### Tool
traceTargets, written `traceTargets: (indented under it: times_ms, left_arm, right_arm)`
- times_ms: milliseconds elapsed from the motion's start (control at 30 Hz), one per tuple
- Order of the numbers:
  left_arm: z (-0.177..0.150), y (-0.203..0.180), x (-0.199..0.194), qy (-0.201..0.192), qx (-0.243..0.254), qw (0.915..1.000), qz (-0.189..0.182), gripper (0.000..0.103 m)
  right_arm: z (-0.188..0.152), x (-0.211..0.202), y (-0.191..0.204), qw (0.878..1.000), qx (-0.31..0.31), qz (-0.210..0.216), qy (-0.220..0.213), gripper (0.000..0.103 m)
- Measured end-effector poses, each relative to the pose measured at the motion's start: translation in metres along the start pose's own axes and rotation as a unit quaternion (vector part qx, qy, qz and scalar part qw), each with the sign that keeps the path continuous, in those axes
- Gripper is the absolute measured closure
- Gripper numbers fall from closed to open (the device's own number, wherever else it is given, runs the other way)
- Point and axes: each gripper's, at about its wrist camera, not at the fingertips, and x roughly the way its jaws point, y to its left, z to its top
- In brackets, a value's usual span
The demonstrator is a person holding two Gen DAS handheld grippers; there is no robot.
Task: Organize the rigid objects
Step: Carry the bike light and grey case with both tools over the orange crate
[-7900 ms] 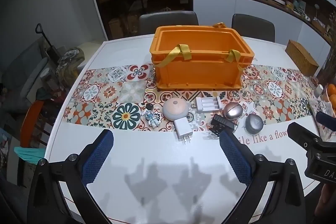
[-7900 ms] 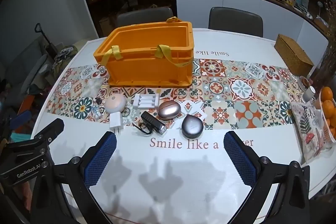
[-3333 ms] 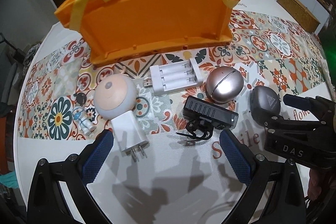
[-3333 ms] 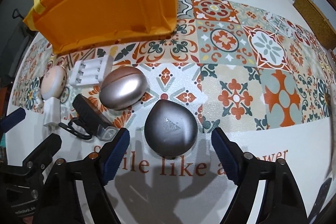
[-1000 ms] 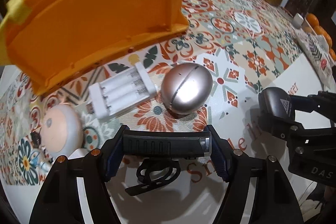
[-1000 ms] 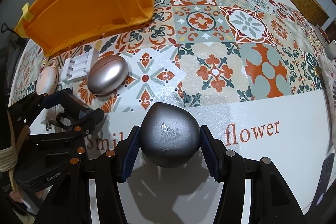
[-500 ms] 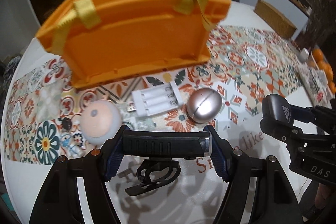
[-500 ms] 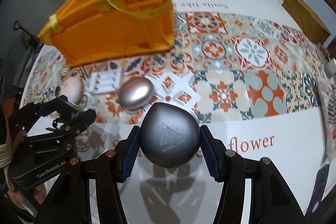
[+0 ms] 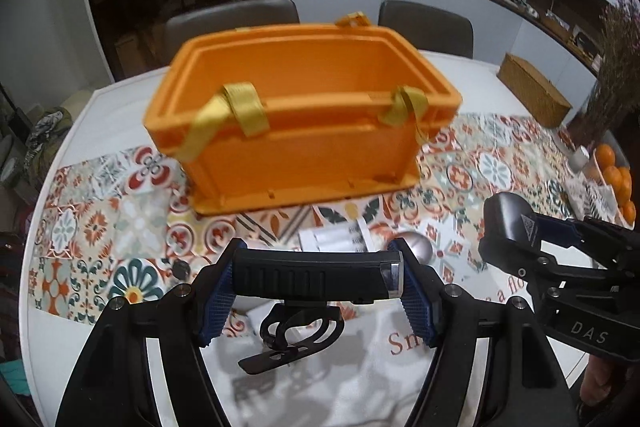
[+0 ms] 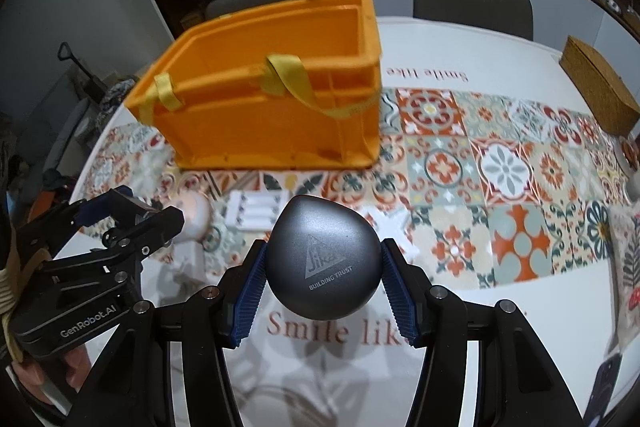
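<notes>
My left gripper (image 9: 318,285) is shut on a black bike light (image 9: 316,277) with a strap mount hanging under it, held above the table. My right gripper (image 10: 324,277) is shut on a grey teardrop-shaped case (image 10: 324,263), also lifted. The orange crate (image 9: 300,123) with yellow straps stands open behind both; it also shows in the right wrist view (image 10: 272,95). On the table runner lie a white battery charger (image 10: 256,209), a pink round lamp (image 10: 196,217) and a silver egg-shaped case (image 9: 416,247), partly hidden by the held objects.
A wicker box (image 10: 600,93) sits at the far right of the white table (image 10: 460,39). Oranges (image 9: 614,175) lie at the right edge. Two chairs (image 9: 424,23) stand behind the table. A small black item (image 9: 180,269) lies left of the held light.
Both grippers have risen and tilted up with their objects, so the crate's open top now shows. The items on the table look farther away and lower in the views.
</notes>
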Motion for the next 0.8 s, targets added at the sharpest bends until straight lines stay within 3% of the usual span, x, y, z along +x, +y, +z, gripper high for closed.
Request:
traceTargets:
  times_ms: [800]
  left_arm:
    - [0.061,0.022,-0.044,-0.083,0.002,0.9958,0.039,0.031]
  right_arm:
    - [0.068,-0.023,0.030,0.996,-0.025,0.023,-0.079,0.047]
